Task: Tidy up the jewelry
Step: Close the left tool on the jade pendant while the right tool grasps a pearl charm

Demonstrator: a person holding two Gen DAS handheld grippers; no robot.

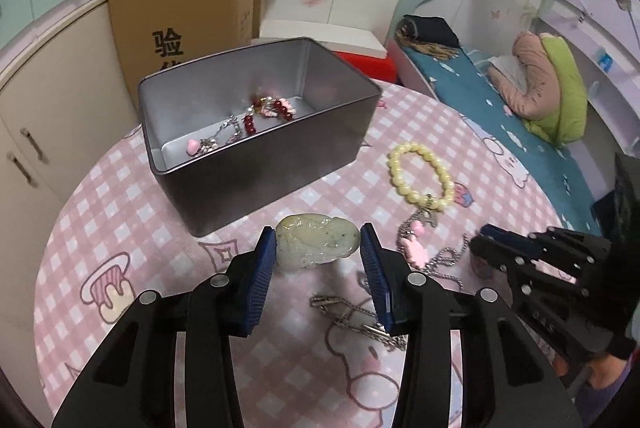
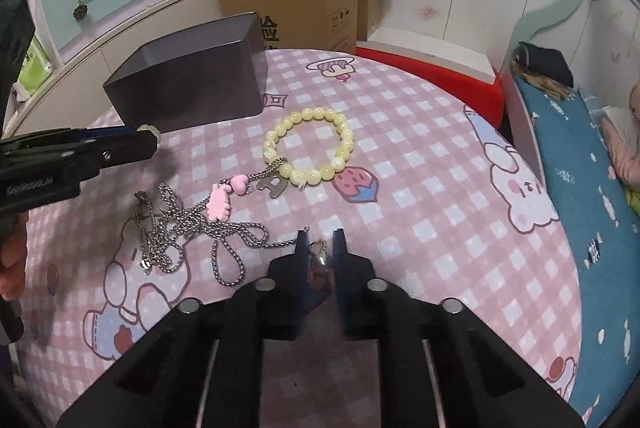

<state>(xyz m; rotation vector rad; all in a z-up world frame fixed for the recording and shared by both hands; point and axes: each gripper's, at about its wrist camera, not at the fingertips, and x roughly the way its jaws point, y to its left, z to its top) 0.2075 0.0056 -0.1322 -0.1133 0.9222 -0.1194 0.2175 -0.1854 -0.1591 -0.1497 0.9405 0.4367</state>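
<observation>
A pale green jade pendant (image 1: 316, 244) sits between the blue pads of my left gripper (image 1: 318, 232), which is shut on it just in front of the grey tin box (image 1: 224, 187). The tin holds a red bead bracelet (image 1: 276, 105) and a pink heart charm on a silver chain. My right gripper (image 2: 320, 234) is shut on a small silver charm (image 2: 320, 258) at the end of a tangled silver chain (image 2: 224, 228). A yellow bead bracelet (image 2: 308, 115) with pink charms (image 2: 218, 205) lies on the cloth beyond it. In the right wrist view, the left gripper (image 2: 148, 139) enters from the left.
The round table wears a pink checked cloth (image 1: 120, 187). Behind the tin stands a cardboard box (image 1: 188, 7), with a cream cabinet (image 1: 60, 107) to the left. A red stool (image 2: 440, 75) and a bed with a blue sheet (image 2: 580, 167) lie to the right.
</observation>
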